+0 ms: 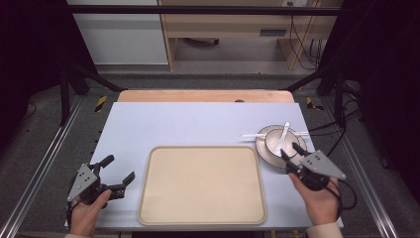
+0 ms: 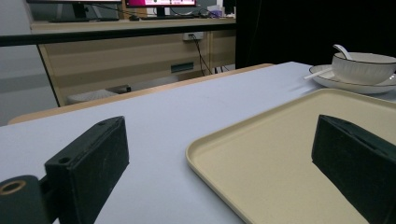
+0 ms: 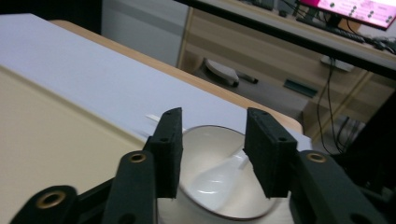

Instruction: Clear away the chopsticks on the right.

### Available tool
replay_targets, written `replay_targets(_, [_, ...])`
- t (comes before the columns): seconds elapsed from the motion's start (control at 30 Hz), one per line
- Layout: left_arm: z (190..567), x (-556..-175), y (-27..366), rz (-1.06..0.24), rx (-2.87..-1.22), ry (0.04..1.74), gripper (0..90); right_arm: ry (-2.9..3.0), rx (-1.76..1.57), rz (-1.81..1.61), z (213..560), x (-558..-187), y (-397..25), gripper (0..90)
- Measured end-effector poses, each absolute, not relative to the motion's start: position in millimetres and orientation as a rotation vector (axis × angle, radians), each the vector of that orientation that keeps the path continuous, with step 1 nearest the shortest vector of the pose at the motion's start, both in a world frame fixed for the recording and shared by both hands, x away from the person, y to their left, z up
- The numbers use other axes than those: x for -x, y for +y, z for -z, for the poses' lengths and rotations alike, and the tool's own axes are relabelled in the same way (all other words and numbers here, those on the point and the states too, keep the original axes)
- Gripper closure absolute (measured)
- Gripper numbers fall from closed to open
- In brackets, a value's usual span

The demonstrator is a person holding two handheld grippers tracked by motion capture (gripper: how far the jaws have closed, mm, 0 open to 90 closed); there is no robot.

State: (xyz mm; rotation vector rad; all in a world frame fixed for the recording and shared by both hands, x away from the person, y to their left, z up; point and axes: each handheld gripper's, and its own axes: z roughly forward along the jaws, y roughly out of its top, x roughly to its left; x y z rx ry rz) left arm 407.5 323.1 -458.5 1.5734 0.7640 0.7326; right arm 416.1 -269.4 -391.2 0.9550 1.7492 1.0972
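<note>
I find the bowl on the right side of the table, sitting on a saucer with a white spoon resting in it, handle pointing far. A white stick-like piece lies across the saucer's far-left rim; I cannot tell what it is. My right gripper is at the bowl's near rim, jaws parted; in the right gripper view the bowl shows between and beyond the two jaws, but I cannot tell whether either jaw touches it. Nothing is clamped.

Just left of the saucer lies the beige tray, bare, its right edge close to the saucer. It stands clear of the right gripper's line to the bowl.

My left gripper is held at the near left, beside the tray's left edge, jaws spread wide and holding nothing. In the left gripper view one jaw hangs over the tray.

Beyond the table are a desk and cables on the floor.
</note>
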Motion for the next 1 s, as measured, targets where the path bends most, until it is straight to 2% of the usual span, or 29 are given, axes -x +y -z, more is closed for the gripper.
replay_targets(0.13, [459.0, -408.7, 321.4, -0.731, -1.581, 0.763, 4.1, 1.755, -1.089, -1.083, 380.9, -449.8, -311.5, 74.0])
replay_targets(0.3, [460.2, -409.3, 317.7, -0.728, -1.596, 0.76, 4.3, 1.824, -1.29, -0.993, 398.6, -504.2, -349.2, 86.8])
replay_targets(0.4, [460.7, -409.5, 317.4, -0.729, -1.602, 0.758, 4.3, 1.868, -1.331, -0.931, 407.5, -525.8, -353.6, 88.4])
replay_targets(0.5, [462.0, -409.7, 319.4, -0.734, -1.605, 0.766, 4.4, 1.917, -1.379, -0.86, 421.8, -564.1, -356.3, 89.7])
replay_targets(0.67, [463.0, -410.2, 320.2, -0.733, -1.609, 0.777, 4.7, 1.966, -1.42, -0.784, 436.8, -595.7, -355.3, 90.0])
replay_targets(1.0, [463.9, -410.4, 317.2, -0.725, -1.624, 0.768, 5.1, 2.042, -1.47, -0.707, 447.7, -602.8, -363.4, 90.0])
